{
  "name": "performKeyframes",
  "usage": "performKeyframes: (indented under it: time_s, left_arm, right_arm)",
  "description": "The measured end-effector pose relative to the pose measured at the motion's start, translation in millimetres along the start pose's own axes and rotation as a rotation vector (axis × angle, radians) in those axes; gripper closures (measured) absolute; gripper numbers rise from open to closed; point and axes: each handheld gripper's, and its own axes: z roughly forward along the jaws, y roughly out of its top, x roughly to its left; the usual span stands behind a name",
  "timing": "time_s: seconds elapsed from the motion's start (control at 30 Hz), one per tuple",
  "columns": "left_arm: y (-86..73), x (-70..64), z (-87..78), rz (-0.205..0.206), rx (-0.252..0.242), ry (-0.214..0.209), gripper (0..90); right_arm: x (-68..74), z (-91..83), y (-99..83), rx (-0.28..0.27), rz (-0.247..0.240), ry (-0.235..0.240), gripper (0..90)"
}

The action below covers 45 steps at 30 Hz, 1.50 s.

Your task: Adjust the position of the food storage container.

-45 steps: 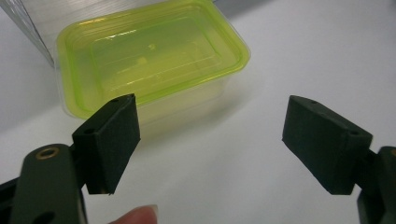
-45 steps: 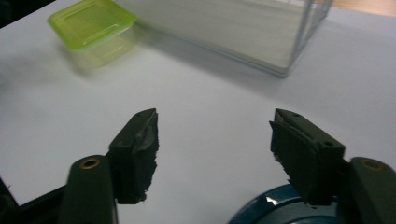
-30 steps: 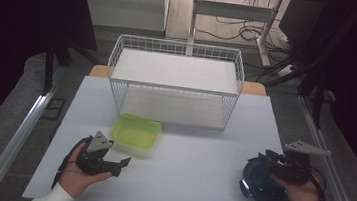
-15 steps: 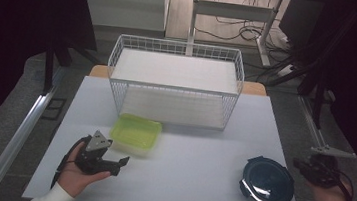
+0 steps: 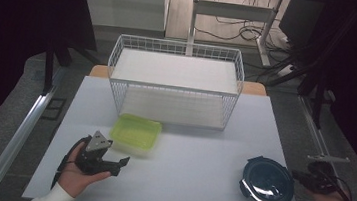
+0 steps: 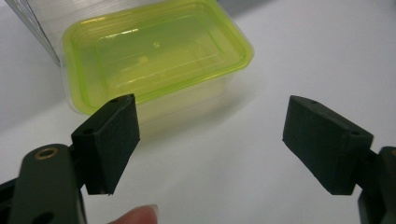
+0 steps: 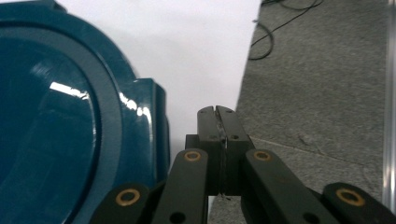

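Green container (image 6: pixel 154 56) lay on the bench (image 5: pixel 193 182), just ahead of the left hand-held gripper (image 5: pixel 109 163), whose jaws were spread wide. A good grasp probably needed one jaw over its near rim. The right hand-held gripper (image 7: pixel 217 140) was pressed together, empty, beside the blue lid (image 5: pixel 266 182). Farther off stood the wire basket (image 5: pixel 179 48).

A white table (image 5: pixel 193 182) stands on a grey carpeted floor (image 5: pixel 7 128). Dark curtains (image 5: pixel 24 14) hang at the left and right, leaving those sides in shadow. A metal rail (image 5: pixel 16 139) runs along the floor at the left of the table. Beyond the table's far edge, a lit strip of wooden floor (image 5: pixel 225 15) holds white desk legs (image 5: pixel 236 11) and a tangle of black cables (image 5: pixel 246 30).
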Motion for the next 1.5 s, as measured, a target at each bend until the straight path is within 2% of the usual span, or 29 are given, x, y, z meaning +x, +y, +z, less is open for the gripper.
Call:
performKeyframes:
  time_s: [0.17, 0.33, 0.5, 0.57, 0.6, 0.63, 0.7, 0.8, 0.9, 1.03, 1.2, 1.27, 1.3, 1.5]
  left_arm:
    - [-0.1, 0.7, -1.2, -0.005, -0.005, 0.002, 18.7]
    - [0.0, 0.6, -0.7, -0.006, -0.002, 0.001, 18.7]
    - [0.8, -0.3, 1.1, -0.004, 0.001, 0.001, 18.7]
    - [1.5, -0.9, 1.4, 0.002, 0.003, 0.000, 18.7]
    - [2.1, -1.6, 1.5, 0.002, 0.001, -0.001, 18.7]
    - [2.1, -1.6, 1.5, 0.002, 0.001, -0.001, 18.7]
    - [2.4, -1.7, 1.2, 0.003, 0.000, -0.002, 18.7]
    - [2.0, -0.8, 0.5, 0.001, 0.000, 0.000, 18.7]
    - [1.5, 0.4, -0.3, -0.001, -0.001, -0.001, 18.7]
    - [1.8, 0.9, -0.8, -0.004, -0.003, 0.001, 18.7]
    - [2.3, -0.3, -0.4, -0.002, -0.001, -0.001, 18.7]
    - [2.5, -0.5, -0.3, -0.002, -0.001, -0.002, 18.7]
    - [2.5, -0.5, -0.3, -0.002, -0.001, -0.002, 18.7]
    - [2.3, 0.1, 0.0, -0.001, 0.000, -0.003, 18.7]
  right_arm:
    - [1.7, 6.5, -1.4, 0.044, -0.017, 0.046, 88.9]
    - [4.2, 6.1, -1.3, 0.069, -0.002, 0.039, 89.1]
    - [11.3, 4.1, -4.0, 0.081, 0.018, 0.061, 89.1]
    - [18.1, 5.2, -3.1, 0.087, 0.018, 0.065, 89.1]
    - [26.8, 6.4, -0.7, 0.095, 0.008, 0.067, 89.0]
    - [26.8, 6.4, -0.7, 0.095, 0.008, 0.067, 89.0]
    - [36.1, 8.4, 1.4, 0.102, 0.001, 0.066, 89.0]
    - [48.1, 8.2, 2.6, 0.116, -0.009, 0.043, 89.1]
    - [60.0, 6.8, 1.7, 0.127, -0.019, 0.000, 89.1]
    - [67.0, 6.4, -0.2, 0.137, -0.022, -0.008, 89.1]
    - [82.5, 8.4, -0.8, 0.156, -0.016, -0.005, 89.1]
    - [96.3, 9.2, -1.0, 0.163, -0.021, 0.013, 89.1]
    - [96.3, 9.2, -1.0, 0.163, -0.021, 0.013, 89.1]
    - [127.1, 13.3, 2.9, 0.171, -0.069, 0.051, 89.1]
